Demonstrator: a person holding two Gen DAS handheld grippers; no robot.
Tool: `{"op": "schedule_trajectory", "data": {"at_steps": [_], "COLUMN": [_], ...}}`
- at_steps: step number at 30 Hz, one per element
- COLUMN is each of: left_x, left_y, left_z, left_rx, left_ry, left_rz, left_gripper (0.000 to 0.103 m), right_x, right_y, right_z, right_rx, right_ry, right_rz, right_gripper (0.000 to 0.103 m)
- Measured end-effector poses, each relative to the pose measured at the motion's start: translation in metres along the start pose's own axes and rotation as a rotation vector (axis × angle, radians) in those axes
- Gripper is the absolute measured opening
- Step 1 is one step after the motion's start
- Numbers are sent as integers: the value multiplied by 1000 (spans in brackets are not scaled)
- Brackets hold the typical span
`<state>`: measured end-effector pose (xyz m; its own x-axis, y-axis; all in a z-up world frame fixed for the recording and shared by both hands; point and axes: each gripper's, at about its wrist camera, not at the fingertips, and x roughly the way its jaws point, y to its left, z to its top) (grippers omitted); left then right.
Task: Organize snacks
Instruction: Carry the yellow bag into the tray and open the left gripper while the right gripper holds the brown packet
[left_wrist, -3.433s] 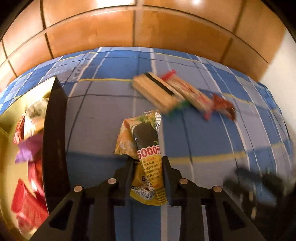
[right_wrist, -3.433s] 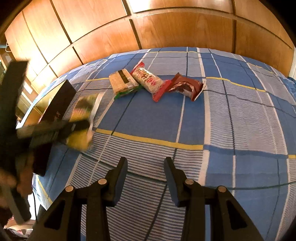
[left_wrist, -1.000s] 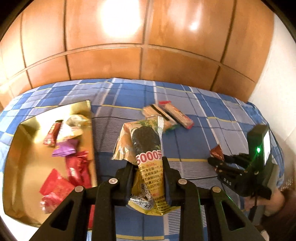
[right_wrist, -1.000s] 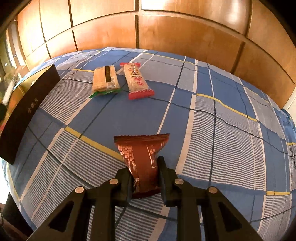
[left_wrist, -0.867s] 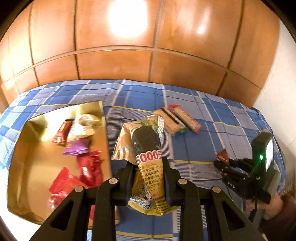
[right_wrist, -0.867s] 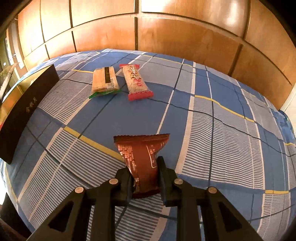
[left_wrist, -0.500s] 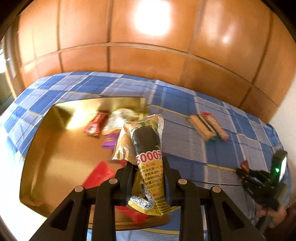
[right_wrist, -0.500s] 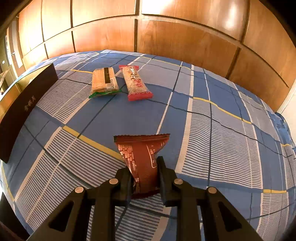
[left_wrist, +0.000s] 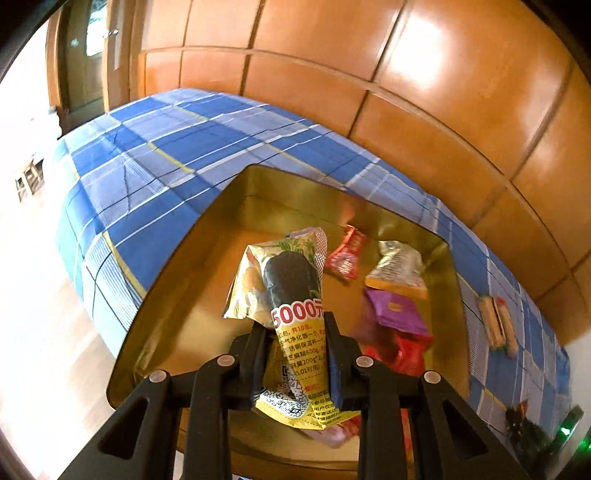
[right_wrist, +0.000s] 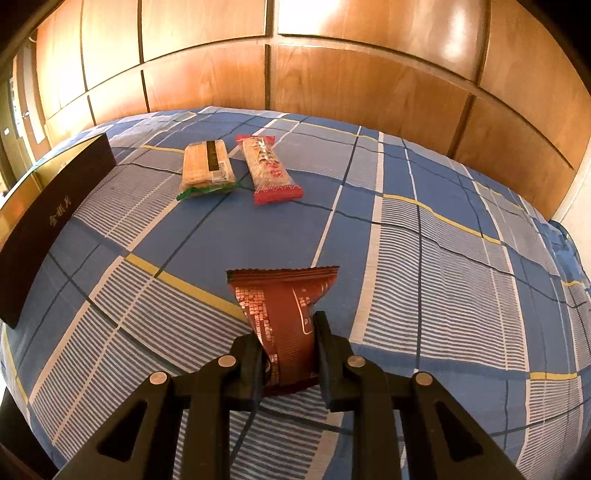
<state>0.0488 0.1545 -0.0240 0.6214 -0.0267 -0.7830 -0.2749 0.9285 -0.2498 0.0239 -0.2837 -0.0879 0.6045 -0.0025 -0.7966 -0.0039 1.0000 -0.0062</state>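
Over the gold tray (left_wrist: 177, 280): left gripper (left_wrist: 295, 336) pinching the yellow snack packet (left_wrist: 291, 295), held above loose wrappers.
Above the blue checked cloth (right_wrist: 424, 258): right gripper (right_wrist: 288, 343) clamped on the brown snack packet (right_wrist: 284, 310).
Far side: two packets on the cloth, side by side.

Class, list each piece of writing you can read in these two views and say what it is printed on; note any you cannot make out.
"5000元": yellow packet in the left tongs.
Small print and codes below it: too small.
Gold characters on the black box side: unclear.
Brown packet in the right tongs: print too small.
Red bar: blurred.
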Motion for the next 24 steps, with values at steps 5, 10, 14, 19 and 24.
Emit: {"op": "schedule_trajectory", "data": {"at_steps": [5, 10, 14, 19, 24], "left_x": [14, 29, 46, 75, 78], "left_y": [5, -5, -15, -26, -26], "left_z": [7, 19, 26, 25, 19], "left_rx": [-35, -61, -42, -9, -13], "left_ry": [29, 48, 64, 113, 120], "left_rz": [-19, -51, -51, -35, -49], "left_gripper": [27, 27, 28, 29, 33], "right_x": [0, 0, -1, 0, 0], "right_y": [-1, -1, -1, -1, -1], "right_z": [-1, -1, -1, -1, -1], "right_rx": [5, 9, 9, 9, 8], "right_ry": [-8, -11, -11, -11, -11], "right_rz": [6, 6, 6, 5, 5], "right_gripper": [23, 23, 23, 23, 23]}}
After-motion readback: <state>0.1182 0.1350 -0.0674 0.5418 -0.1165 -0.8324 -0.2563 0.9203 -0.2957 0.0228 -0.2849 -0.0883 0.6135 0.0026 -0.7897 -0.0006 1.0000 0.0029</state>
